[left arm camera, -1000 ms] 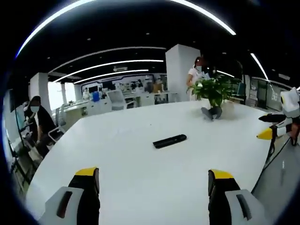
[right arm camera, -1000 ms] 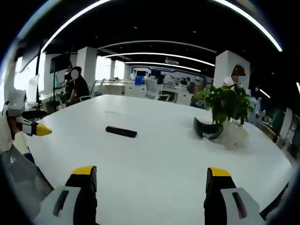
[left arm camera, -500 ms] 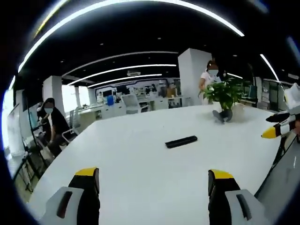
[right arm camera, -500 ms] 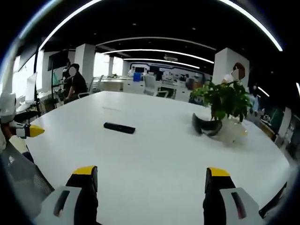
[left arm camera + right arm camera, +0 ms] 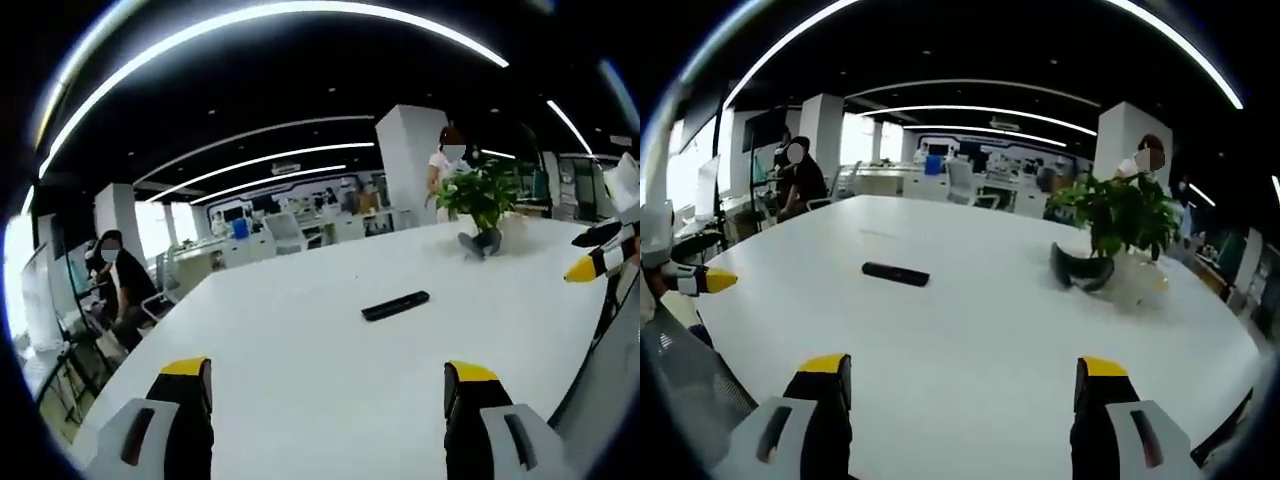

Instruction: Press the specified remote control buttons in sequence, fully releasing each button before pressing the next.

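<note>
A black remote control point(image 5: 395, 305) lies flat on a large white counter point(image 5: 300, 350), out in its open middle and well apart from both tools. In the right gripper view the remote control point(image 5: 895, 273) sits left of centre, its long side running roughly across the picture.

The left hand-held gripper point(image 5: 325, 400) hangs above the near edge of the counter with its two yellow-tipped jaws spread wide and nothing between them. The right hand-held gripper point(image 5: 960, 395) is held the same way, jaws wide apart and empty, over the near part of the counter point(image 5: 1020, 330). Neither tool touches the remote control.

The yellow tip of the right hand-held gripper point(image 5: 590, 262) comes into the left gripper view at the right edge, and the left hand-held gripper point(image 5: 695, 280) shows at the left edge of the right gripper view.

A potted green plant point(image 5: 1120, 215) stands on the far right part of the counter, with a dark curved object point(image 5: 1080, 272) just beside its base. A seated person point(image 5: 120, 285) is at the far left side, and a standing person point(image 5: 447, 165) is behind the plant point(image 5: 480, 195). Long light strips point(image 5: 280, 160) run across the dark ceiling.
</note>
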`<state>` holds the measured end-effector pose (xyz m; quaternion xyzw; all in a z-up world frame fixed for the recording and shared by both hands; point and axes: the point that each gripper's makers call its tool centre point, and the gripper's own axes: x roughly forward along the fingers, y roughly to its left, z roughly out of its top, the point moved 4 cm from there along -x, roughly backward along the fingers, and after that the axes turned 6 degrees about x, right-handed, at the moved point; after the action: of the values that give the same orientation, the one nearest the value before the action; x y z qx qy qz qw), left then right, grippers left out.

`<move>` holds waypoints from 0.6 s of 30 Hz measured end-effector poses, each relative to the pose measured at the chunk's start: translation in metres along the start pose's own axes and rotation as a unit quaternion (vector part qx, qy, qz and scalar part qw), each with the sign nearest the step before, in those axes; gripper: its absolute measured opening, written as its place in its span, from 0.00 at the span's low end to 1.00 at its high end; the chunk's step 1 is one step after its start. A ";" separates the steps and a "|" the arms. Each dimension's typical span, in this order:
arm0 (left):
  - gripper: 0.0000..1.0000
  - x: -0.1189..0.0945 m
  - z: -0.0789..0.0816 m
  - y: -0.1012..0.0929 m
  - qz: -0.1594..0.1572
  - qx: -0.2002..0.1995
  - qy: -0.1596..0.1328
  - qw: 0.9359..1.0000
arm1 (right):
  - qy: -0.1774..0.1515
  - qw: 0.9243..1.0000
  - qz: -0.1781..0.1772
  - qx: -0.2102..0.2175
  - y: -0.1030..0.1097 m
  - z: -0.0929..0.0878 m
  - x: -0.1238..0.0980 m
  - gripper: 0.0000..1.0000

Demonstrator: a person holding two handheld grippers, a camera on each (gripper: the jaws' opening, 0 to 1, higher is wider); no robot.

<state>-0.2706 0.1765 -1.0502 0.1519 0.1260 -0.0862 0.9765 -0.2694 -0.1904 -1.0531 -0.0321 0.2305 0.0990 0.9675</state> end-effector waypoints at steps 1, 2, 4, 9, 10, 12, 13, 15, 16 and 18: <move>1.00 0.000 0.000 0.000 -0.001 0.000 -0.001 1.000 | 0.001 1.000 0.001 0.000 0.000 0.000 0.000 0.91; 1.00 0.001 0.000 -0.001 -0.002 0.000 -0.002 1.000 | 0.001 1.000 0.001 -0.001 0.000 0.000 0.000 0.91; 1.00 0.001 -0.001 0.000 -0.001 0.004 -0.002 1.000 | 0.002 1.000 0.005 -0.001 0.001 -0.001 0.000 0.91; 1.00 0.001 -0.002 0.001 0.003 0.002 -0.002 1.000 | 0.002 1.000 0.009 -0.002 0.002 -0.001 0.000 0.90; 1.00 0.001 -0.002 0.002 0.004 0.002 -0.002 1.000 | 0.001 1.000 0.009 -0.002 0.002 0.000 0.000 0.90; 1.00 0.001 -0.002 0.001 0.003 0.001 -0.002 1.000 | 0.004 1.000 0.008 -0.001 0.002 -0.001 0.001 0.89; 1.00 0.001 -0.002 0.001 0.003 0.002 -0.003 1.000 | 0.005 1.000 0.008 -0.001 0.002 -0.002 0.001 0.89; 1.00 0.001 -0.002 0.001 0.003 0.002 -0.002 1.000 | 0.003 1.000 0.007 0.000 0.002 -0.001 0.000 0.89; 1.00 0.000 -0.001 0.002 0.006 0.003 -0.006 1.000 | 0.003 1.000 0.007 0.000 0.002 -0.001 0.000 0.89; 1.00 0.000 -0.002 0.002 0.005 -0.001 -0.005 1.000 | 0.004 1.000 0.007 0.000 0.002 -0.001 0.000 0.89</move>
<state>-0.2702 0.1788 -1.0513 0.1513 0.1205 -0.0819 0.9777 -0.2701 -0.1885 -1.0541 -0.0308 0.2341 0.1061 0.9659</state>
